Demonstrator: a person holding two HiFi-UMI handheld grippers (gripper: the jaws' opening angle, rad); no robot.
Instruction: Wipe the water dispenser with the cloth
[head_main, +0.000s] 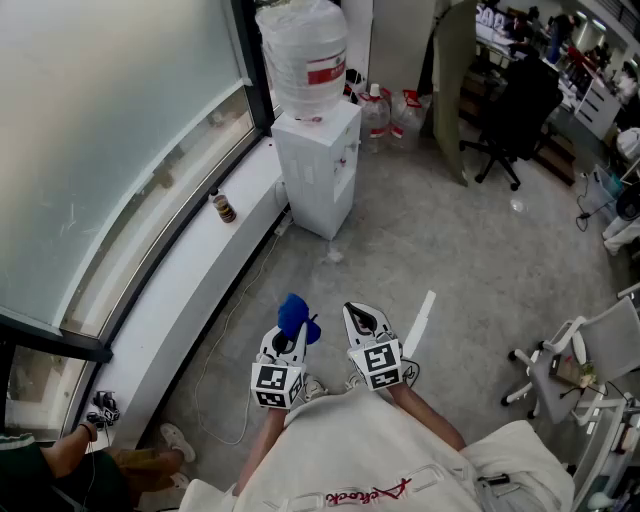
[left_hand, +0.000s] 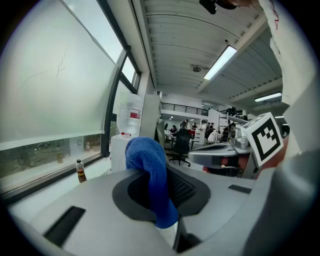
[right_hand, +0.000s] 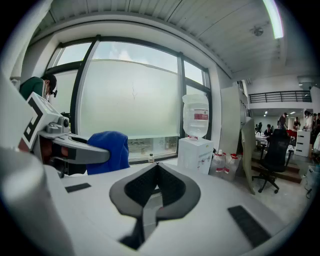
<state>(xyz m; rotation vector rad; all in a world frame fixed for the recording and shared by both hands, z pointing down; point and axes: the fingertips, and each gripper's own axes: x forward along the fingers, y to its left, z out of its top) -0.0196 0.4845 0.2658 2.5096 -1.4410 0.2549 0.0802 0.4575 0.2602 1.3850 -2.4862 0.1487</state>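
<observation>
The person is standing well back from the water dispenser (head_main: 318, 165), facing it, and is holding both grippers low and close to the body, side by side and pointing toward the dispenser. The forearms are running straight forward from the waist.

The left gripper (head_main: 288, 340) is gripping the blue cloth (head_main: 293, 314). Its fingers (left_hand: 192, 187) are closing on the fabric, which is bunching up above the dark pads and hanging down between them. From this gripper's view the cloth is covering part of the dispenser's white cabinet.

The right gripper (head_main: 361, 320) is hovering just beside the left one, level with it and on the side farther from the window. Its fingers (right_hand: 172, 190) are sitting drawn together, leaving only a thin seam, and are gripping nothing.

The dispenser is standing on the floor (head_main: 450, 240) against the window ledge (head_main: 190, 280), carrying a large upturned water bottle (head_main: 303, 55) with a red label. A small brown bottle (head_main: 223, 206) is standing upright on the ledge, near the dispenser on its window side. Spare water jugs (head_main: 385, 110) are sitting just behind the dispenser, and a black office chair (head_main: 515, 110) is standing well apart from it.
</observation>
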